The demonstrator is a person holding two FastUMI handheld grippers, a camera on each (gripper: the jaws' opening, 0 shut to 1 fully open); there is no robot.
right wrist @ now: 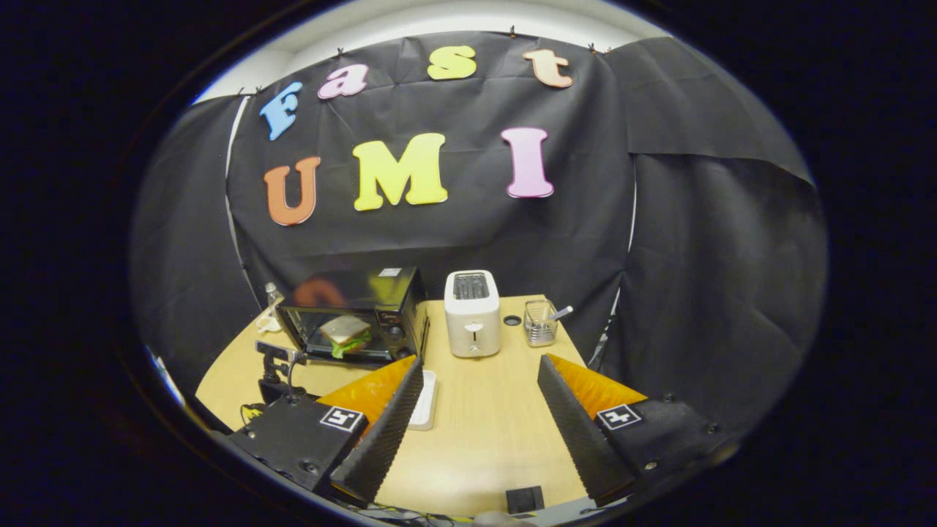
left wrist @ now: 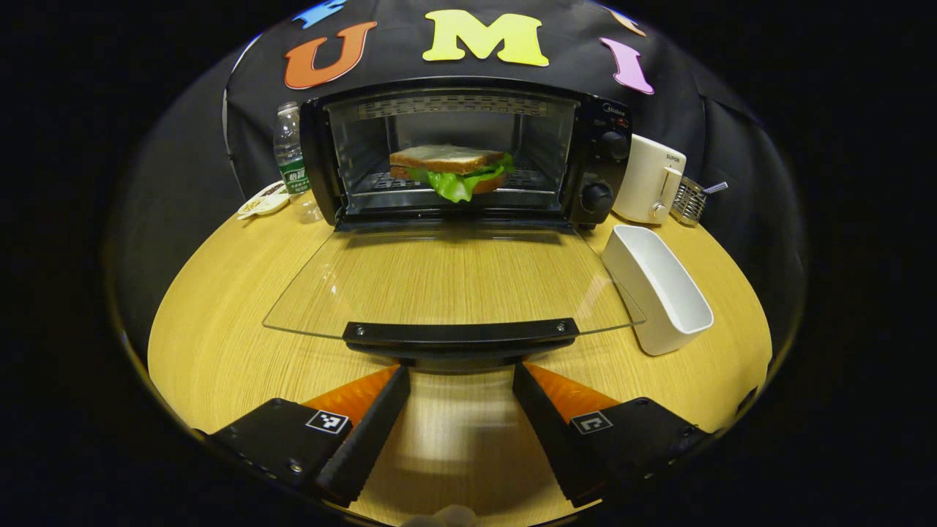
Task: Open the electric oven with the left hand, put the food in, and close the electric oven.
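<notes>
The black electric oven (left wrist: 468, 154) stands at the back of the round wooden table, its glass door (left wrist: 454, 282) folded down flat toward me. A sandwich (left wrist: 452, 173) with lettuce lies on the rack inside. My left gripper (left wrist: 461, 384) is open, its fingers just below and in front of the door's black handle (left wrist: 461, 334), apart from it. In the right gripper view the oven (right wrist: 355, 311) with the sandwich (right wrist: 345, 333) sits far off to the left. My right gripper (right wrist: 479, 388) is open, held high above the table and holding nothing.
A white rectangular dish (left wrist: 659, 289) lies right of the door. A white toaster (left wrist: 648, 179) and a wire basket (left wrist: 689, 199) stand beyond it. A water bottle (left wrist: 290, 154) and a small plate (left wrist: 262, 201) sit left of the oven. The other gripper (right wrist: 282, 373) shows before the oven.
</notes>
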